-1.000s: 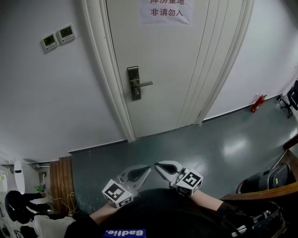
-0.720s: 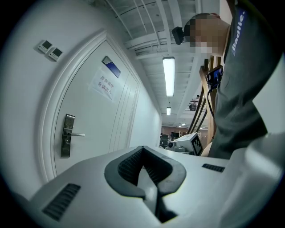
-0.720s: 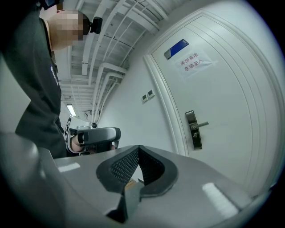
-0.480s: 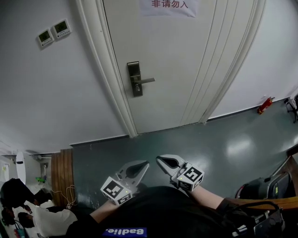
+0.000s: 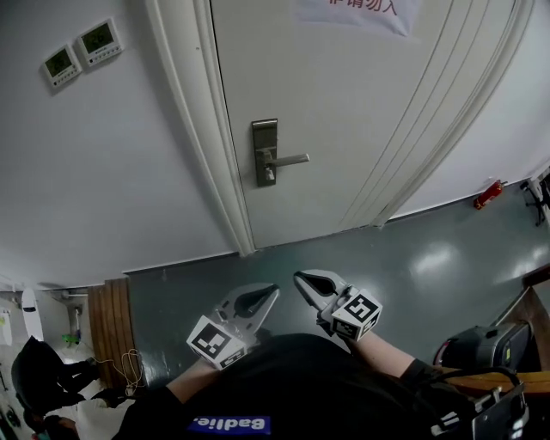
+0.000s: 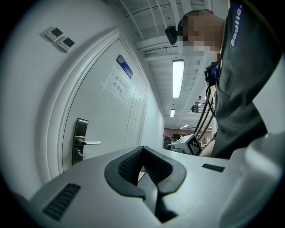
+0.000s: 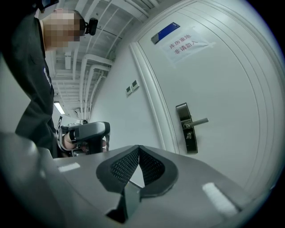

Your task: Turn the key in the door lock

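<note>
A white door [image 5: 344, 103] carries a steel lock plate [image 5: 265, 152] with a lever handle [image 5: 290, 160]; a small key [image 5: 270, 174] sticks out below the lever. Both grippers hang low in front of my body, well short of the door. My left gripper [image 5: 273, 290] has its jaws together and holds nothing. Just right of it, my right gripper [image 5: 298, 278] is also shut and empty. In the left gripper view the lock plate [image 6: 79, 140] lies left of the gripper [image 6: 142, 149]. In the right gripper view the lock plate [image 7: 187, 128] lies right of the gripper [image 7: 139, 148].
Two wall control panels [image 5: 82, 50] hang left of the door frame [image 5: 206, 137]. A paper sign [image 5: 361, 9] is taped high on the door. A red fire extinguisher [image 5: 488, 194] lies by the right wall. Wooden boards [image 5: 112, 322] lie at the left, a dark bag [image 5: 481, 344] at the right.
Both grippers and my view have come closer to the door. The lock plate looks larger and sits further right in the head view. Both jaws stay shut.
</note>
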### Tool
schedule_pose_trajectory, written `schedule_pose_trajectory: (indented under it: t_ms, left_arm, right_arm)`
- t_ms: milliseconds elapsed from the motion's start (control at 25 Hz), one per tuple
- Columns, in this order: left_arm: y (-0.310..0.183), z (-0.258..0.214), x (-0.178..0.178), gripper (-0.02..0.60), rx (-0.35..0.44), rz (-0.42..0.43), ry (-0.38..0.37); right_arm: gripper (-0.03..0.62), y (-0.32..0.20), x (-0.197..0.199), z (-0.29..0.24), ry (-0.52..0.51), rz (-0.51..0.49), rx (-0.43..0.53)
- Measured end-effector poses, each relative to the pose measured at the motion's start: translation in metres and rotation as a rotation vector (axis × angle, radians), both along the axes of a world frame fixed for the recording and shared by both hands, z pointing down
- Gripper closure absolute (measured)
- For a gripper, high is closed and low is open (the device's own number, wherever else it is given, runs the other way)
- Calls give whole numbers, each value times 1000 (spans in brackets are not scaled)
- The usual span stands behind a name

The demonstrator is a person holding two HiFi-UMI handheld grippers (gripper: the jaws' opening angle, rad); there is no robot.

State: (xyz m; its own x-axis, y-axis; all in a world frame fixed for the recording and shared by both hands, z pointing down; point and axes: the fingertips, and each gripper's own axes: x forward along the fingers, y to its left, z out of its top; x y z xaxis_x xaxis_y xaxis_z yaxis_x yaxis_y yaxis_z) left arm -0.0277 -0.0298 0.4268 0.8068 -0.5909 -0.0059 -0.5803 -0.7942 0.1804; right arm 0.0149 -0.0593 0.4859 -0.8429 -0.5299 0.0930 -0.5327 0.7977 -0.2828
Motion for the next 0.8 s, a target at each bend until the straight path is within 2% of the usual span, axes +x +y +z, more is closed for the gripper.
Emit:
schedule_pose_trajectory:
  t_ms: [360, 640, 800]
  left_arm:
    - [-83, 3, -62, 589, -10, 72, 15]
    - [-111, 9, -69, 589, -40, 72, 17]
    - [-129, 10, -67, 589, -39, 29, 7]
  right_arm:
    - [585, -99, -50, 8, 43, 104, -21]
    - [569, -149, -51, 22, 36, 139, -66]
    - [553, -179, -44, 36, 13, 146, -115]
